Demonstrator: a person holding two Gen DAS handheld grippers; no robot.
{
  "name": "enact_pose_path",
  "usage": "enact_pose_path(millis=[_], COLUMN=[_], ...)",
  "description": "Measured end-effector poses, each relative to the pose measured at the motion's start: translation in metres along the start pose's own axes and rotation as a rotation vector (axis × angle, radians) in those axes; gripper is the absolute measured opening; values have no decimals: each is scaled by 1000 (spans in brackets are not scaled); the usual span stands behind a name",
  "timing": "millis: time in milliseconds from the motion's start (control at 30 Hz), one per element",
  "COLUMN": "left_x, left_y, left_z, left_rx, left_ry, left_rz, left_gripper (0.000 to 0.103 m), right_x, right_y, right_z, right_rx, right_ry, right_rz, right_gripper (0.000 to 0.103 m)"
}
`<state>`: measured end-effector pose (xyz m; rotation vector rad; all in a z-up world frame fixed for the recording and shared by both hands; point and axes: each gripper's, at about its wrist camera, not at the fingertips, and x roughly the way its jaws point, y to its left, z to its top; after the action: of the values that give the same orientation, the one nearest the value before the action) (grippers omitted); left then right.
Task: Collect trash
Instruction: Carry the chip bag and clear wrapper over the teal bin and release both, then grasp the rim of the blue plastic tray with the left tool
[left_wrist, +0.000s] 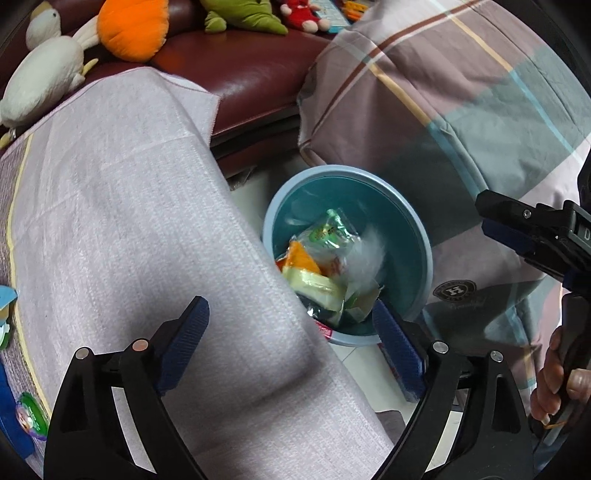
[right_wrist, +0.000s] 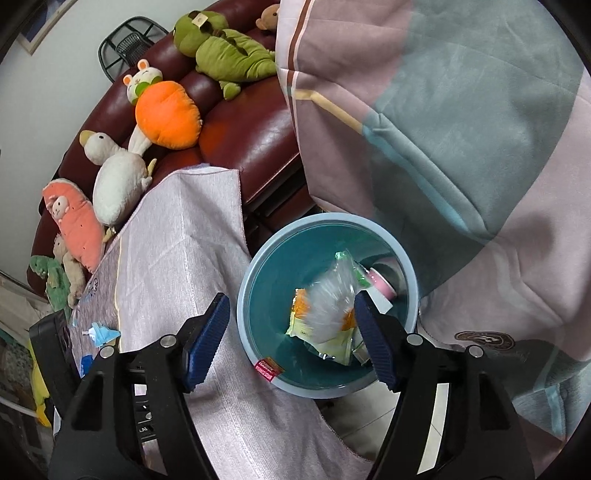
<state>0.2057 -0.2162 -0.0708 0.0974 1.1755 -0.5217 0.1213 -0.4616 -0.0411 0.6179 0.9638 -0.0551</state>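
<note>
A round blue trash bin (left_wrist: 413, 221) stands on the floor between a cloth-covered table and a checked blanket; it also shows in the right wrist view (right_wrist: 258, 266). Inside lie several wrappers (left_wrist: 317, 266), and a clear plastic wrapper (right_wrist: 328, 302) is blurred in motion above them. My left gripper (left_wrist: 291, 339) is open and empty over the table's edge beside the bin. My right gripper (right_wrist: 291, 339) is open and empty right above the bin; it also shows at the right edge of the left wrist view (left_wrist: 517, 229).
The pale cloth-covered table (right_wrist: 177, 236) has small litter at its left end (right_wrist: 101, 332) (left_wrist: 31, 417). A dark red sofa (right_wrist: 251, 136) holds plush toys (right_wrist: 166, 114). A checked blanket (right_wrist: 461, 147) hangs beside the bin. A red label (right_wrist: 266, 369) sticks to the bin's rim.
</note>
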Motion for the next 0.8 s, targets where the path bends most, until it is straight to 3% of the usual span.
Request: enact_pose_path(millis=[167,800], left_x=[-7,-50], left_y=[11,59], left_z=[-3,-28], left_rx=[-28,-109], left_ry=[-8,-70], left_rz=[-10,2], left_gripper=[91,91], right_x=[0,-4], right_y=[5,61], right_z=[-2,-20], right_rx=[5,-85], right_ry=[9,36], right_rz=[-11,-26], right_gripper=[74,76])
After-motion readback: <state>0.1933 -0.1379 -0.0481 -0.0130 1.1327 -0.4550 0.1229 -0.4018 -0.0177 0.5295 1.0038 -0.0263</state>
